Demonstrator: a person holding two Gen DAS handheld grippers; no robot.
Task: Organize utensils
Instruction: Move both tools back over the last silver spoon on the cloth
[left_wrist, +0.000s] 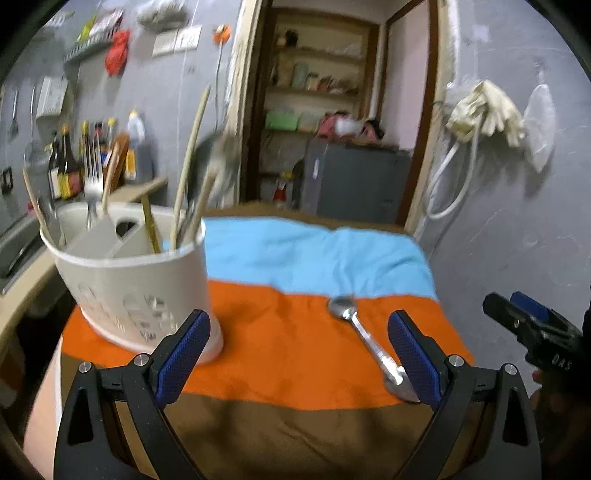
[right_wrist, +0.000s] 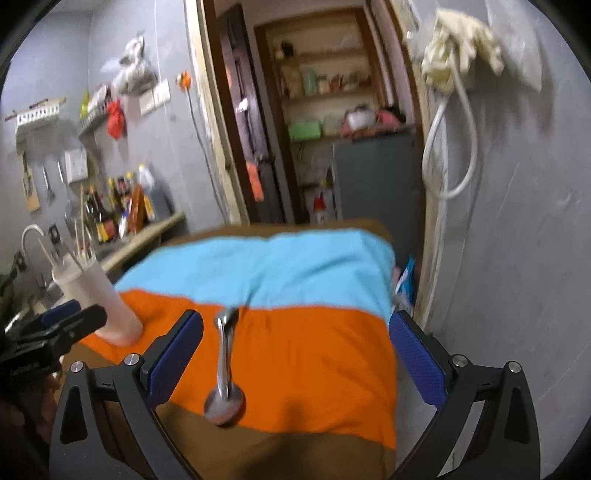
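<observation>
A white utensil holder stands at the left on the orange band of the striped cloth, with a fork, chopsticks and other sticks upright in it. A metal spoon lies on the orange band to its right. My left gripper is open, and the spoon lies just inside its right finger. My right gripper is open too, with the spoon on the cloth between its fingers, nearer the left one. Each gripper shows in the other's view: the right gripper and the left gripper beside the holder.
The cloth has blue, orange and brown bands and covers a small table. A counter with bottles and a tap lie to the left. Behind is a doorway with shelves and a grey cabinet. A grey wall with a hose is close on the right.
</observation>
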